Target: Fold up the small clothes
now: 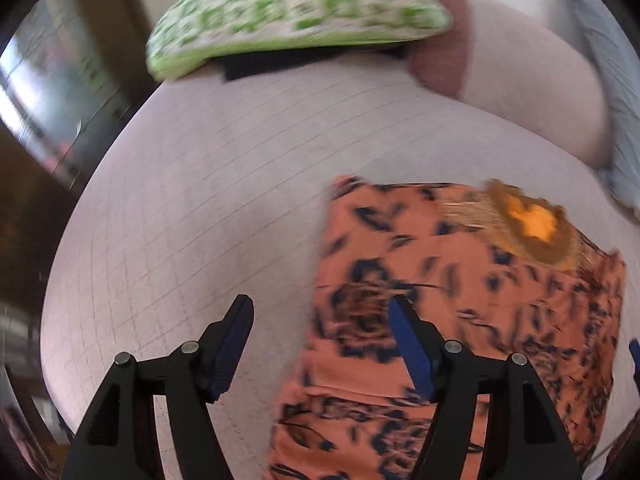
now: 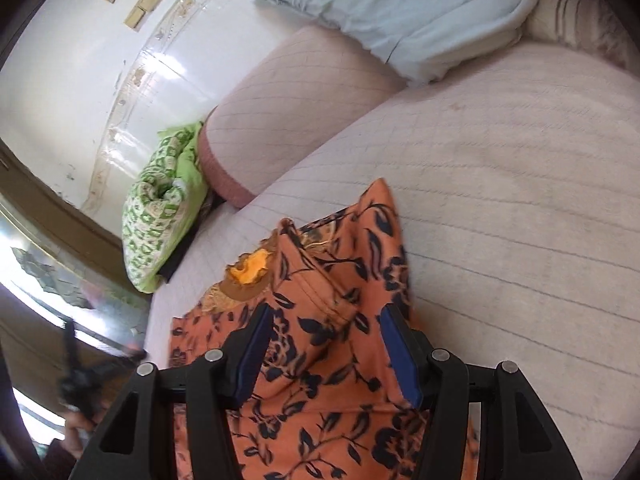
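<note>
An orange garment with dark blue flowers [image 1: 460, 320] and a yellow-brown patch [image 1: 532, 220] lies on the pale quilted bed cover [image 1: 220, 200]. My left gripper [image 1: 320, 320] is open just above it. Its left finger is over the bare cover and its right finger over the garment's left edge. In the right wrist view the same garment [image 2: 320, 360] has a raised fold running up between the fingers of my right gripper [image 2: 326, 332], whose jaws stand wide apart and open. Whether the pads touch the cloth is unclear. The left gripper [image 2: 76, 372] shows there as a dark blur.
A green-and-white patterned pillow [image 1: 288, 12] sits at the head of the bed beside a pink bolster [image 1: 500, 68]. A light blue pillow [image 2: 400, 12] lies further along. A white wall [image 2: 60, 80] and a dark wooden bed edge [image 2: 60, 208] bound the bed.
</note>
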The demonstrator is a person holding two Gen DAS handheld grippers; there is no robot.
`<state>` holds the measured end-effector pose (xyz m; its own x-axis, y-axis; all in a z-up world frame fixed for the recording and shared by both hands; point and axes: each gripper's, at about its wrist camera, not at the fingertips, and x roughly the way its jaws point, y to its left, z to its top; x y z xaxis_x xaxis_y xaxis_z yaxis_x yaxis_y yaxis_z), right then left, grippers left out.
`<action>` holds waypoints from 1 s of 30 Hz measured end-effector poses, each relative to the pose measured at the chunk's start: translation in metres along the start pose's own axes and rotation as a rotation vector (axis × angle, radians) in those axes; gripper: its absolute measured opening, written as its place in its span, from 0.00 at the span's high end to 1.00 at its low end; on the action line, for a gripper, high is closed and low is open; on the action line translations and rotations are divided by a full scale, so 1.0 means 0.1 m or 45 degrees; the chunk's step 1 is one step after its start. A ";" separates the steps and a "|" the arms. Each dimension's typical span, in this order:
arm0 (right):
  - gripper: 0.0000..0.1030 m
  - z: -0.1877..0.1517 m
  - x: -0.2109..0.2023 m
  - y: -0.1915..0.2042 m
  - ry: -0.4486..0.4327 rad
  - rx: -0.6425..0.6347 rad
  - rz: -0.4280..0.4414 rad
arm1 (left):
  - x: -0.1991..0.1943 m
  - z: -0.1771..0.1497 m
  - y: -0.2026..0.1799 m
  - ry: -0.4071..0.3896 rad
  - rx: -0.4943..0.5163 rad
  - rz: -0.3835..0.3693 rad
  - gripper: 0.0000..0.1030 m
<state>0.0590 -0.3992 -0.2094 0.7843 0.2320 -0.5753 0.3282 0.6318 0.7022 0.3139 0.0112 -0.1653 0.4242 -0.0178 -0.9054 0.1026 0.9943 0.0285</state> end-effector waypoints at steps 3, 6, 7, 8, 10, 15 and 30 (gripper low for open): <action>0.42 0.02 0.25 -0.24 0.122 0.198 0.158 | 0.24 -0.02 0.31 0.028 -0.091 0.024 0.31; 0.43 -0.01 0.47 -0.26 0.205 0.221 0.161 | 0.44 -0.06 0.35 0.051 -0.099 0.036 0.31; 0.44 -0.03 0.55 -0.25 0.226 0.220 0.142 | 0.51 -0.07 0.34 0.062 -0.102 0.034 0.31; 0.45 -0.03 0.59 -0.25 0.229 0.223 0.108 | 0.55 -0.09 0.33 0.072 -0.106 0.030 0.31; 0.45 -0.03 0.65 -0.25 0.214 0.224 0.092 | 0.63 -0.12 0.33 0.077 -0.110 0.025 0.31; 0.46 0.05 0.84 -0.28 0.167 0.247 0.121 | 0.67 -0.19 0.33 0.060 -0.099 0.043 0.31; 0.86 -0.10 0.21 -0.08 0.204 0.115 -0.112 | 0.64 -0.49 0.33 0.084 -0.092 0.104 0.31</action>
<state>0.0674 -0.3925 -0.2310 0.6594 0.2981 -0.6901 0.4432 0.5874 0.6772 0.3008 0.0480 -0.2432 0.3682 0.0678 -0.9273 0.0041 0.9972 0.0746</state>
